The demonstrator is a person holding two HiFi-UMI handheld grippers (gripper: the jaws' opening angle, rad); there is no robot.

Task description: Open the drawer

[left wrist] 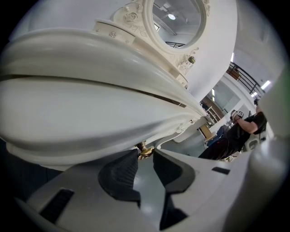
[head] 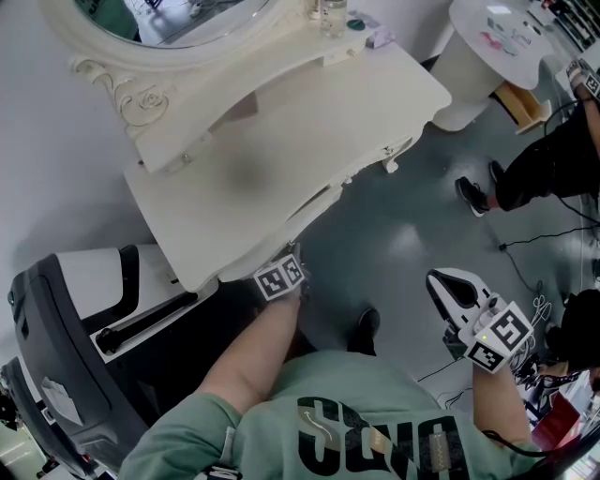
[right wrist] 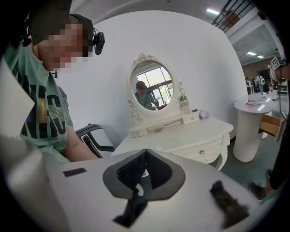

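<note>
- An oval mirror [head: 187,19] in a carved white frame, upper left of the head view.
- A clear bottle [head: 330,14] at the top edge, just right of the mirror.
- A black-and-white chair [head: 66,319], lower left.
- A round white pedestal table [head: 497,37], upper right, with a light wooden box [head: 525,105] beside its base.
- A person in black clothes [head: 553,159] at the right edge.
- Thin cables [head: 553,239] on the grey floor below that person.

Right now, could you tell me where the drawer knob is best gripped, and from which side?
Take the brass knob by its thin stem, just behind the wider head, coming from in front of the drawer. The knob sticks out from the curved front, so jaws either side hook behind the head. The left hand-held gripper holds it so.
</note>
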